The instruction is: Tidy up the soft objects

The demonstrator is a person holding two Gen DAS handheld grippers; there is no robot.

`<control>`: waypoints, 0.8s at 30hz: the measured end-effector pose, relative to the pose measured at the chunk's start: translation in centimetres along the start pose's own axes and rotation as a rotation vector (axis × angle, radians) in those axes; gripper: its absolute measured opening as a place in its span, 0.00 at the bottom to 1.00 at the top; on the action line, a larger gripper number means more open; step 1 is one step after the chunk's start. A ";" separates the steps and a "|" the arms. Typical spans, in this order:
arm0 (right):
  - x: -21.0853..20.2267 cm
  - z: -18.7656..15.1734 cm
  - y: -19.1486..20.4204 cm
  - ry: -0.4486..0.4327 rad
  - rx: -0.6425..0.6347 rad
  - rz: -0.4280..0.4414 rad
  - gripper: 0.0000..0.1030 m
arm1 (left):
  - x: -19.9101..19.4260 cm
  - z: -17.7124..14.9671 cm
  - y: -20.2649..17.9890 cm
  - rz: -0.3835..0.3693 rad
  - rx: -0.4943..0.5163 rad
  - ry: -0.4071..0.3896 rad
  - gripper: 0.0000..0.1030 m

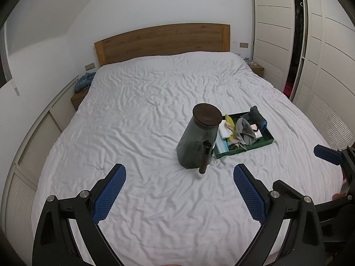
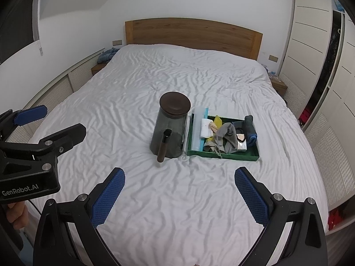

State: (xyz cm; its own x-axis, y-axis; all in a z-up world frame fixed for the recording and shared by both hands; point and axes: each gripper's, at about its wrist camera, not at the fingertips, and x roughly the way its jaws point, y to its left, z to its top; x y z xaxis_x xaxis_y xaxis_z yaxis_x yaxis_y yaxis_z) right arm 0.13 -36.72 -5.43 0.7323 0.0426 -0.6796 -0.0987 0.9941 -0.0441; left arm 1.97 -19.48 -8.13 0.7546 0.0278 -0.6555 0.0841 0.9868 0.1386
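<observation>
A green tray (image 1: 269, 140) (image 2: 256, 153) sits on the white bed. It holds soft items: a grey cloth (image 1: 243, 128) (image 2: 228, 133), a dark rolled towel (image 1: 258, 116) (image 2: 249, 125), a white folded cloth (image 2: 205, 128) and a yellow piece (image 2: 217, 120). A dark glass jar with a brown lid (image 1: 199, 135) (image 2: 170, 124) stands left of the tray. My left gripper (image 1: 179, 173) is open and empty, short of the jar. My right gripper (image 2: 179, 175) is open and empty, short of the tray.
The wrinkled white bed (image 1: 144, 115) (image 2: 155, 79) has a wooden headboard (image 1: 162, 41). A white wardrobe (image 2: 315, 51) stands at the right. A blue cloth (image 1: 85, 81) lies on the left bedside table. The other gripper shows at each view's edge.
</observation>
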 end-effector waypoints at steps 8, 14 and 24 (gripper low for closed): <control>0.0 0.0 0.1 0.000 0.000 0.002 0.98 | 0.0 -0.1 0.5 -0.003 0.002 -0.004 0.92; -0.1 0.0 0.4 0.000 -0.009 0.004 0.98 | 0.0 -0.1 0.5 0.001 0.001 -0.005 0.92; -0.1 -0.1 0.4 -0.001 -0.015 0.008 0.98 | -0.1 -0.1 0.6 0.004 0.005 -0.009 0.92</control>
State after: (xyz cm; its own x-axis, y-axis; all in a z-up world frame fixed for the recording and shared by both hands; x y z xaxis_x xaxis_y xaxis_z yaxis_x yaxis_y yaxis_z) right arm -0.01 -36.30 -5.44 0.7324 0.0503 -0.6791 -0.1147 0.9921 -0.0502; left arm 1.86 -18.83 -8.09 0.7608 0.0298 -0.6483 0.0845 0.9859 0.1444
